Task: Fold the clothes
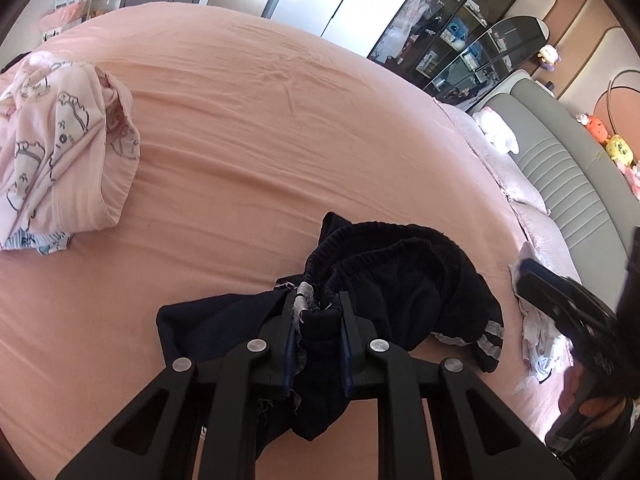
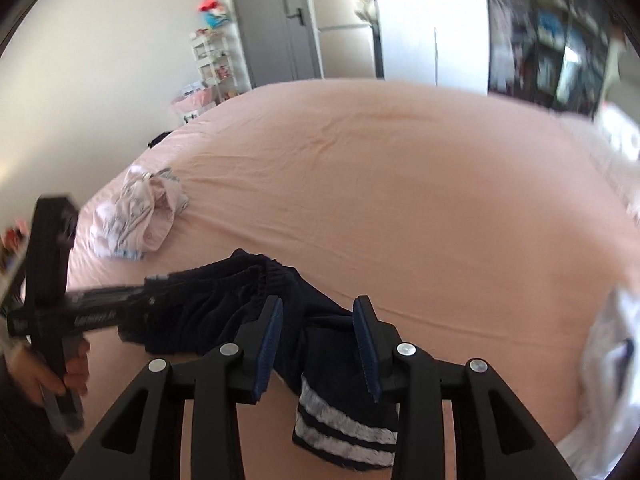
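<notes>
Dark navy shorts (image 1: pixel 404 292) with white leg stripes lie bunched on the pink bed. My left gripper (image 1: pixel 319 305) is shut on the shorts' elastic waistband and a grey label. In the right wrist view the shorts (image 2: pixel 320 344) run under my right gripper (image 2: pixel 319 307), which is open above them, its blue pads either side of the cloth without touching. The striped hem (image 2: pixel 344 428) lies below the fingers. The left gripper (image 2: pixel 120 300) shows at the left of that view, held by a hand.
A crumpled pink printed garment (image 1: pixel 60 140) lies at the bed's left, also in the right wrist view (image 2: pixel 140 212). White clothing (image 1: pixel 540 336) lies at the right edge. A grey headboard (image 1: pixel 560 184) and glass cabinet (image 1: pixel 460 28) stand beyond. The pink sheet (image 1: pixel 260 120) stretches ahead.
</notes>
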The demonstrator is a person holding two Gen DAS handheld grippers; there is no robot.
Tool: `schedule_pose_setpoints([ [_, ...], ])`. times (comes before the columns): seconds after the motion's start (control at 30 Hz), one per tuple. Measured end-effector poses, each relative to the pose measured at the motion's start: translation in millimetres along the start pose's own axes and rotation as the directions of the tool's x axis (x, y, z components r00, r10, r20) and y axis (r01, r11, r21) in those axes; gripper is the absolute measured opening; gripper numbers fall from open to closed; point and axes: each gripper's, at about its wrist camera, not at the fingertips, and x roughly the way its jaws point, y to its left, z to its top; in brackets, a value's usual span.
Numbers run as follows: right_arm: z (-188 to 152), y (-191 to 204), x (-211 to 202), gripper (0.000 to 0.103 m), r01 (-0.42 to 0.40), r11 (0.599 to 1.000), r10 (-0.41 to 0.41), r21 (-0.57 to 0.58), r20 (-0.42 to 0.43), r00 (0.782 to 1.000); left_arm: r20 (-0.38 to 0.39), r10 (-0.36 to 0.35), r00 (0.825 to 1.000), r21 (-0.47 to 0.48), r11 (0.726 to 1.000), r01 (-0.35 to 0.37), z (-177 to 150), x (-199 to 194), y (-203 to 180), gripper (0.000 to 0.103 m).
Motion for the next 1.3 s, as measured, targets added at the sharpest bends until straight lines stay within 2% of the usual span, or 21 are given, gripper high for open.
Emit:
schedule_pose_setpoints([
  [0.1, -15, 34, -8, 0.036, 0.039, 0.986, -0.036, -0.16, 0.02, 0.999, -0.008, 0.006, 1.0, -0.003, 1.0, -0.006, -1, 1, 2, 0.015],
  [0.3, -43, 76, 16, 0.036, 0.164, 0.9, -0.167, -0.403, 0.028, 0.986, 0.0, -0.001, 1.0, -0.003, 1.0, 0.001, 0, -4, 2, 0.015],
  [0.43, -56, 86, 32, 0.036, 0.253, 0.772, -0.249, -0.584, 0.087, 0.964, -0.004, -0.008, 1.0, -0.018, 1.0, 0.008, 0, -5, 4, 0.015],
  [0.63, -79, 97, 53, 0.036, 0.337, 0.523, -0.321, -0.782, 0.186, 0.929, -0.009, -0.022, 1.0, -0.038, 0.999, 0.022, 2, -6, 7, 0.015],
  [0.73, -88, 96, 67, 0.036, 0.348, 0.447, -0.348, -0.824, 0.199, 0.916, -0.011, -0.03, 0.999, -0.045, 0.999, 0.029, 3, -6, 7, 0.015],
  [0.83, -94, 94, 82, 0.036, 0.381, 0.351, -0.387, -0.855, 0.238, 0.891, -0.015, -0.031, 0.999, -0.05, 0.998, 0.03, 3, -6, 8, 0.015],
  [0.87, -95, 93, 86, 0.036, 0.39, 0.336, -0.396, -0.857, 0.247, 0.884, -0.017, -0.033, 0.999, -0.052, 0.998, 0.032, 3, -7, 8, 0.015],
  [1.03, -88, 91, 102, 0.035, 0.395, 0.337, -0.402, -0.854, 0.25, 0.881, -0.032, -0.031, 0.999, -0.055, 0.998, 0.029, 3, -6, 10, 0.015],
  [1.07, -86, 90, 103, 0.034, 0.393, 0.35, -0.405, -0.85, 0.241, 0.882, -0.032, -0.03, 0.999, -0.056, 0.998, 0.028, 3, -6, 11, 0.015],
  [1.1, -81, 89, 102, 0.029, 0.388, 0.374, -0.405, -0.843, 0.228, 0.886, -0.032, -0.029, 0.999, -0.057, 0.998, 0.028, 3, -7, 11, 0.015],
  [1.2, -61, 83, 96, 0.023, 0.358, 0.518, -0.387, -0.777, 0.16, 0.908, -0.032, -0.024, 0.999, -0.057, 0.998, 0.022, 2, -7, 11, 0.015],
  [1.3, -31, 64, 83, 0.021, 0.264, 0.743, -0.302, -0.615, 0.044, 0.952, -0.035, -0.018, 0.999, -0.053, 0.998, 0.016, 2, -8, 10, 0.015],
])
